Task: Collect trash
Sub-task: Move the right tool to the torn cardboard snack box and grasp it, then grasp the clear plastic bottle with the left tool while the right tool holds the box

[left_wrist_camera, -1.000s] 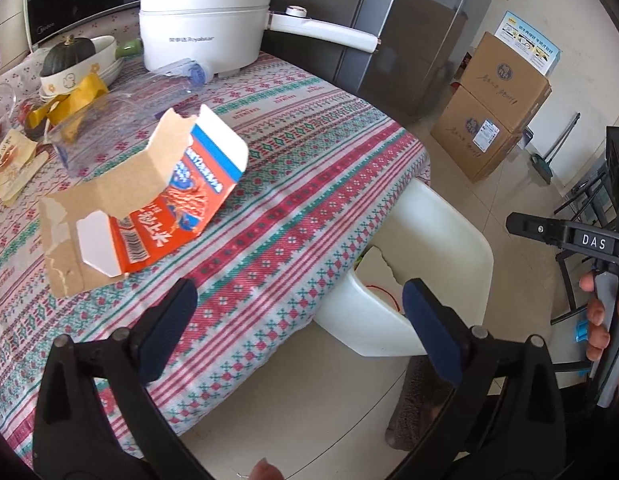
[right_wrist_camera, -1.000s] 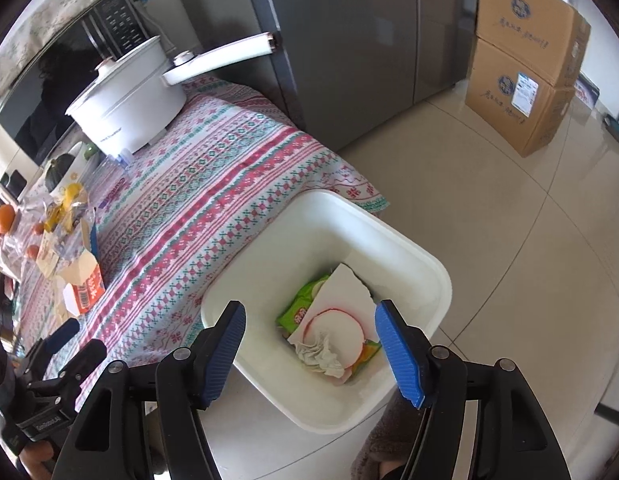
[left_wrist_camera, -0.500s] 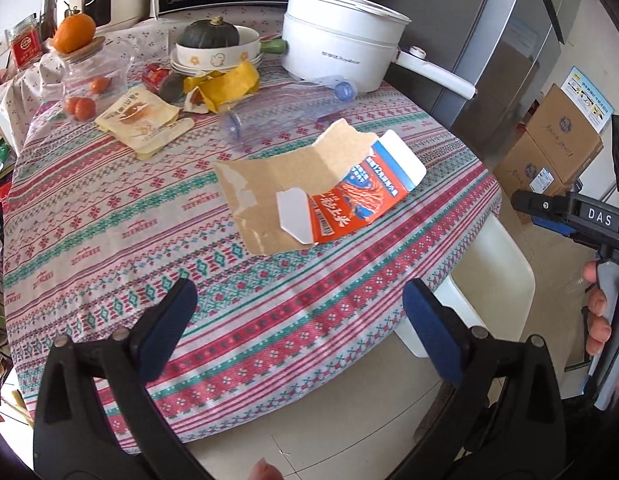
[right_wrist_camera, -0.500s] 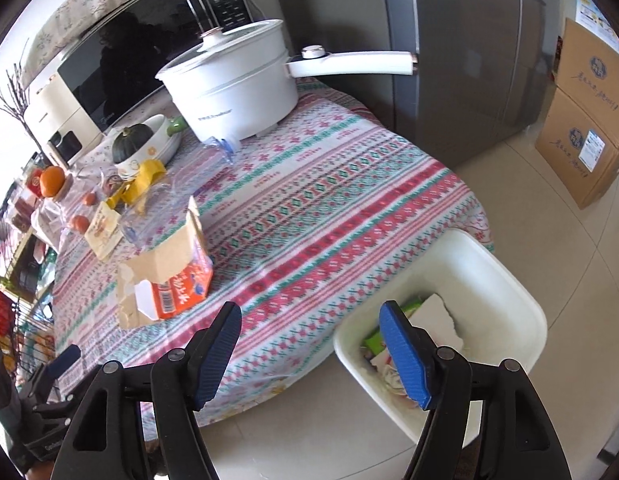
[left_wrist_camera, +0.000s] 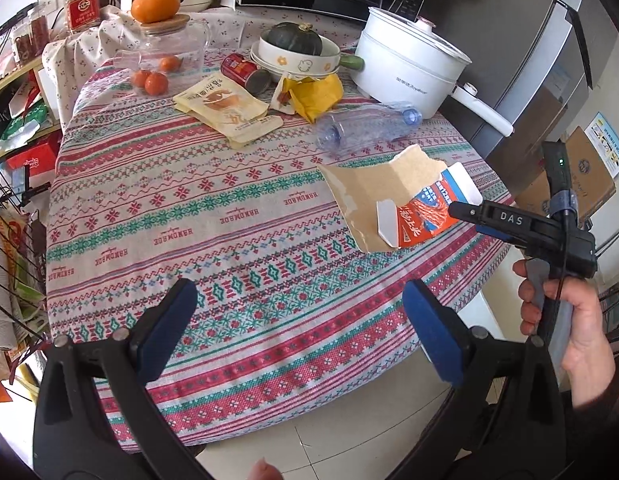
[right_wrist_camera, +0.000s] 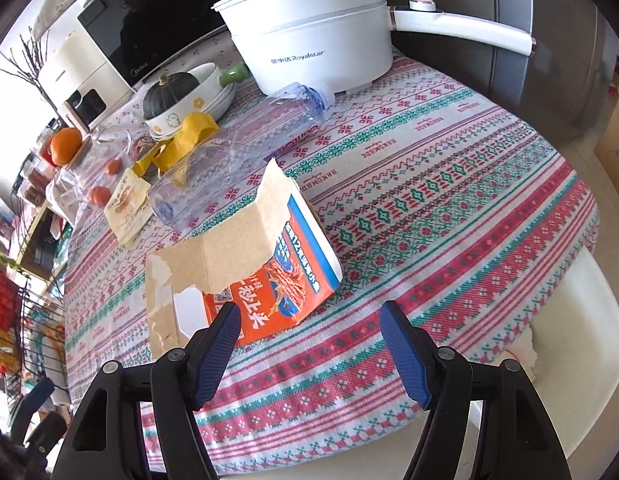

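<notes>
A torn orange, blue and brown carton (left_wrist_camera: 405,204) (right_wrist_camera: 261,272) lies flattened on the patterned tablecloth (left_wrist_camera: 213,216) near the table's right edge. Behind it lies an empty clear plastic bottle (left_wrist_camera: 365,128) (right_wrist_camera: 233,148). A beige snack pouch (left_wrist_camera: 225,110) (right_wrist_camera: 127,200), a yellow wrapper (left_wrist_camera: 315,94) (right_wrist_camera: 185,136) and a red can (left_wrist_camera: 245,74) lie further back. My right gripper (right_wrist_camera: 309,344) hangs open just in front of the carton, empty; in the left wrist view it shows side-on, held by a hand. My left gripper (left_wrist_camera: 297,320) is open over the table's near edge, empty.
A white electric pot (right_wrist_camera: 313,28) with a long handle, a bowl holding a dark squash (left_wrist_camera: 295,46), a glass jar with an orange on top (left_wrist_camera: 165,36) and small oranges stand at the back. The white bin (right_wrist_camera: 569,340) sits on the floor at the table's right.
Both grippers swung away from the white bin toward the table. The right one now hangs close over the torn carton; the left one faces the whole tabletop. Both stayed open.
</notes>
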Available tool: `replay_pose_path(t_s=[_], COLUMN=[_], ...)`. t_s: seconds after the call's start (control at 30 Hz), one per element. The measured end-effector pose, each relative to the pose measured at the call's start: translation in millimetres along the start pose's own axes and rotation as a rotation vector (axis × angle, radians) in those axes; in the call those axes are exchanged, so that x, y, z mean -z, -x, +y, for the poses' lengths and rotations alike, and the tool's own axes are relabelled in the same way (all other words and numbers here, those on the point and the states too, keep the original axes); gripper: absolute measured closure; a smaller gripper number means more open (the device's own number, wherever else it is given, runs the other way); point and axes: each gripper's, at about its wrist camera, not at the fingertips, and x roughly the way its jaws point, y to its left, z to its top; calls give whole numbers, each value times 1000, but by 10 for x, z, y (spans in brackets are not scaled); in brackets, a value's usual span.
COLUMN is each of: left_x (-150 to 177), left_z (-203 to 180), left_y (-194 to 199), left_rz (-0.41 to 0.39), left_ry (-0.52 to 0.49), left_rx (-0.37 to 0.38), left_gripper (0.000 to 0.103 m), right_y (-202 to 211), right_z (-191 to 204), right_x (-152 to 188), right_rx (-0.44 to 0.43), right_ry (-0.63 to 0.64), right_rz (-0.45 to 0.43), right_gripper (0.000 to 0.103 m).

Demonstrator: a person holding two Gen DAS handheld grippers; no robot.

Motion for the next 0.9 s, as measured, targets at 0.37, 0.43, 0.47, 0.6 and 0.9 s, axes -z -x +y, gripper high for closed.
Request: replay_pose_path(t_s=[0.37, 0.43, 0.47, 0.6, 0.9], left_x=[10, 25, 34, 56, 71], left_z=[152, 159, 157, 150, 74], left_y=[-30, -46, -54, -89, -87], left_rz=[7, 11, 14, 22, 8], left_ry=[14, 12, 10, 6, -21], left_rx=[-34, -43, -46, -60, -73], left_gripper=[1, 1, 1, 1, 1], right_y=[-387, -385, -358, -164, 466], right_z=[-23, -37, -41, 19, 74], right_x=[-64, -74, -76, -87, -53], right_rx=[-52, -84, -97, -132, -151], right_ry=[-66, -86, -91, -68, 18], right_rz=[-31, -35, -41, -60, -138], right_gripper=[72, 84, 90, 99, 100])
